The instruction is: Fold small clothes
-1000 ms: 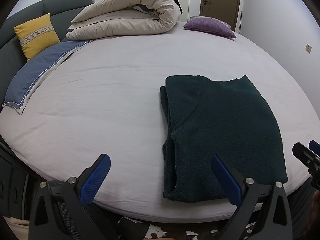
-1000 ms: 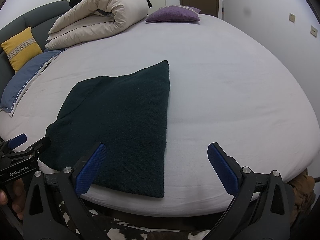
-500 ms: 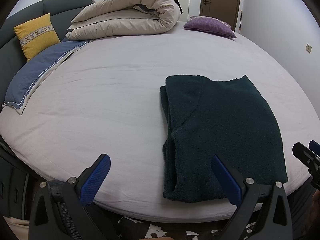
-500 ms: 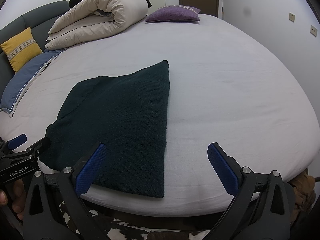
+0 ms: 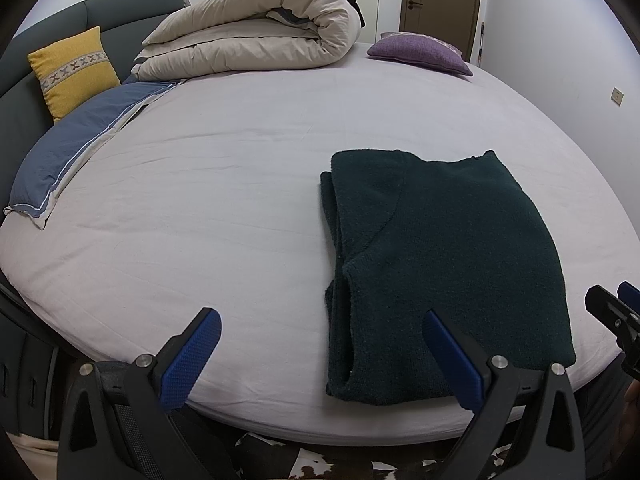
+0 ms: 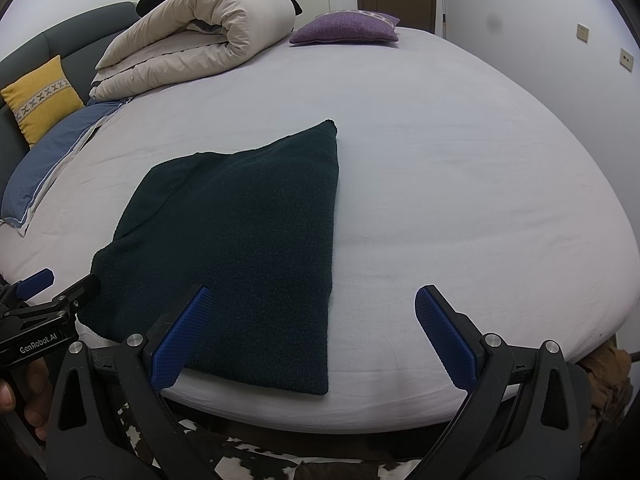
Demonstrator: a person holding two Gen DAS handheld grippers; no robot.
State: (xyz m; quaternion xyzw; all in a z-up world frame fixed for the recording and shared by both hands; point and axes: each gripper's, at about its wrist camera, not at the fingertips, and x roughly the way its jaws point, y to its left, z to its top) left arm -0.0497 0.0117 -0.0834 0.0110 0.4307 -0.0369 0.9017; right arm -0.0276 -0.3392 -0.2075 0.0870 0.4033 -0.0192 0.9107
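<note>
Left wrist view: folded dark green knitted sweater (image 5: 444,268) lies flat on the pale grey bed (image 5: 224,200). Left gripper (image 5: 320,352) and right gripper (image 6: 308,332) both gape wide, holding nothing

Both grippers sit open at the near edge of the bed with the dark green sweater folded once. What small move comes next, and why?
Probably bring the left gripper to the dark green sweater's near left corner and the right gripper to its near right corner. Both are open and empty, and the sweater lies flat in a long rectangle that looks ready for another fold.
</note>
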